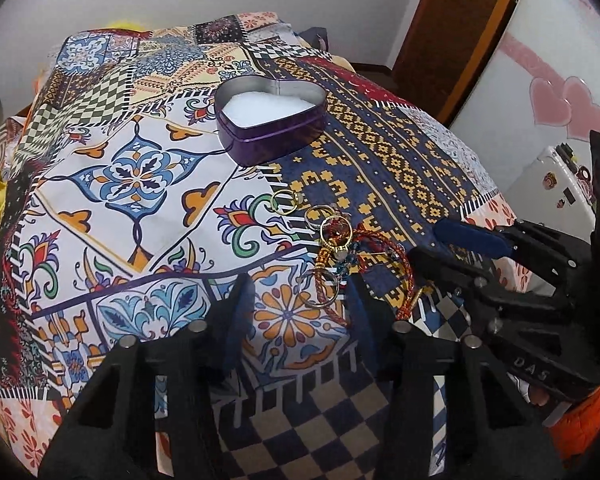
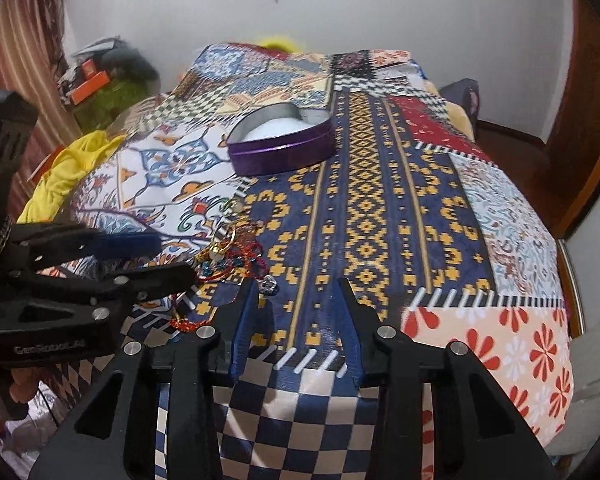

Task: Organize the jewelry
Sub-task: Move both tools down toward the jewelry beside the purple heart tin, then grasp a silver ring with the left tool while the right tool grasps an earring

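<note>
A purple heart-shaped tin [image 1: 272, 136] with white padding stands open on the patterned cloth; it also shows in the right wrist view [image 2: 280, 152]. A heap of jewelry [image 1: 332, 252] lies nearer me: gold rings, a beaded red charm and braided red-gold cords. The heap shows in the right wrist view [image 2: 236, 256] too. My left gripper [image 1: 300, 284] is open, its jaws either side of a ring at the heap's near end. My right gripper [image 2: 298, 284] is open and empty over the blue and yellow cloth, to the right of the heap. It also shows in the left wrist view [image 1: 432, 240].
The patchwork cloth [image 1: 140, 184] covers a bed. A yellow garment [image 2: 64, 172] lies at its left edge. A white cabinet with pink hearts [image 1: 556, 92] stands to the right, beside a wooden door [image 1: 452, 32].
</note>
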The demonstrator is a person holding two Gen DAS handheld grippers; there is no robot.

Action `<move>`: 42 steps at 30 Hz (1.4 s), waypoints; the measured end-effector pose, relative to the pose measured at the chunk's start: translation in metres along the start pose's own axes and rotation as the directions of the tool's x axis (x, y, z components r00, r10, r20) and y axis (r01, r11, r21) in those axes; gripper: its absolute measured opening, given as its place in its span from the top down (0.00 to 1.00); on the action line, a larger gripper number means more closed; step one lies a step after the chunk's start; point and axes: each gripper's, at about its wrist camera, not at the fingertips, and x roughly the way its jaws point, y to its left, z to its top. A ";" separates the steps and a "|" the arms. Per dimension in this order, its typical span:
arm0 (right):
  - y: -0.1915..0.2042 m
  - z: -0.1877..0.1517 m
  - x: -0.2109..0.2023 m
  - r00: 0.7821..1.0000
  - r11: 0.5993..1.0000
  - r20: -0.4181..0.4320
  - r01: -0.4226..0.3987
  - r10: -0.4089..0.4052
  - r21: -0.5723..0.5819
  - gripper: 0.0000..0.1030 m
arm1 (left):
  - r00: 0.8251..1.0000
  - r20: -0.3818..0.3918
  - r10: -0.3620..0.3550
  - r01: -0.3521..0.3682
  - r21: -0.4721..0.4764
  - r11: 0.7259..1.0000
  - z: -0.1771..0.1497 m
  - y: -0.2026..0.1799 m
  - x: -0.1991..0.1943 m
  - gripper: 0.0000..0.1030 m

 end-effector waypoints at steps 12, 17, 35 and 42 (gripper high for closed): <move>0.014 0.005 0.016 0.999 0.998 -0.026 -0.039 0.038 -0.053 0.88 | 0.999 0.006 -0.046 0.046 -0.061 0.997 0.005 0.013 0.006 0.80; 0.010 0.005 0.013 0.999 0.999 -0.010 -0.049 0.049 -0.012 0.88 | 0.999 0.014 -0.033 0.034 -0.071 0.997 0.007 0.017 0.003 0.80; 0.000 0.027 -0.022 0.994 1.000 0.107 0.002 -0.005 0.025 0.88 | 0.992 0.129 0.011 -0.004 -0.051 0.999 0.023 0.015 -0.038 0.80; 0.002 0.048 -0.036 0.984 1.000 0.176 0.016 -0.017 0.004 0.88 | 0.983 0.181 0.024 -0.017 -0.037 0.999 0.042 0.016 -0.054 0.80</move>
